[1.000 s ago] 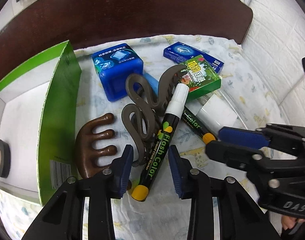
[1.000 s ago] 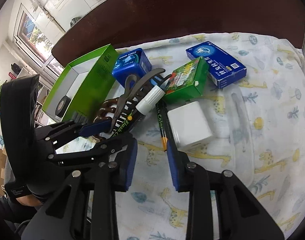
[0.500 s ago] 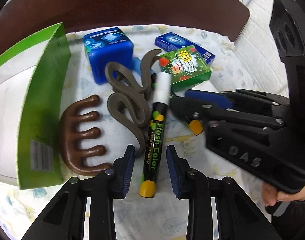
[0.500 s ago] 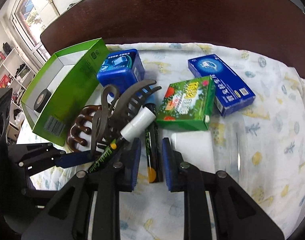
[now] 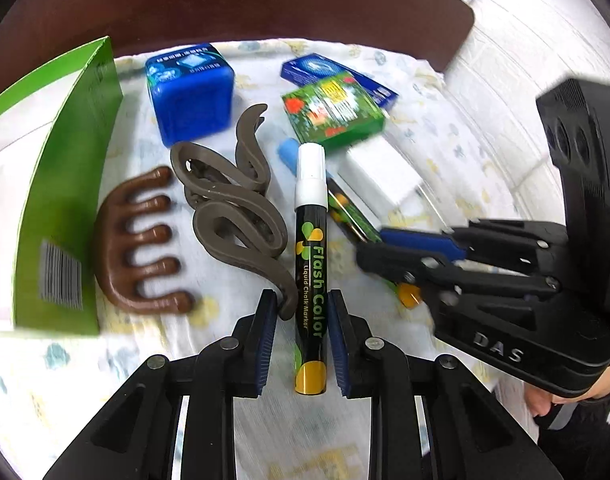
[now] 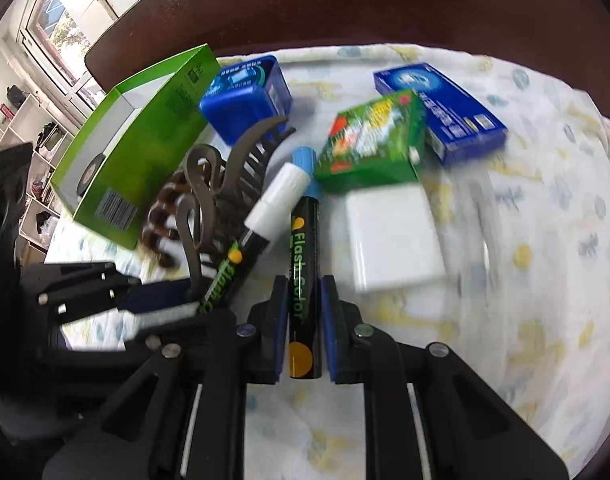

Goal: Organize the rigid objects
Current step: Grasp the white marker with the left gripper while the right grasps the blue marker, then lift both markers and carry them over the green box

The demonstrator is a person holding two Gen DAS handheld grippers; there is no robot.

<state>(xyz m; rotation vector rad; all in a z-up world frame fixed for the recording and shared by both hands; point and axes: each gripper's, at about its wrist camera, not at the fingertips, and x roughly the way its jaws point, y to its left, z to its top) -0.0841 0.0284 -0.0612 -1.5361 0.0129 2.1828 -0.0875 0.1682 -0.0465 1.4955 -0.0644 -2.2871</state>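
The left gripper [image 5: 299, 338] stood narrowly parted around the white-capped black chalk marker [image 5: 311, 256], its blue pads flanking the barrel near the yellow end with thin gaps visible on both sides, so it bracketed the marker without clearly clamping it. The right gripper [image 6: 303, 334] was narrowed onto the blue-capped black chalk marker [image 6: 303, 264], pads pressed against the barrel just above its orange end. Both markers lay on the pale animal-print cloth [image 6: 525, 280], close together, the white-capped one angled across the grey plastic hair claw [image 5: 229, 208]. A brown wooden four-pronged massage comb [image 5: 137, 240] lay between the claw and the open green cardboard box [image 5: 69, 184], which held a black tape roll [image 6: 89, 172]. Beyond sat a blue plastic tub [image 5: 191, 92], a green printed carton [image 5: 333, 110], a flat dark-blue carton [image 6: 441, 114] and a white rectangular block [image 6: 393, 236].
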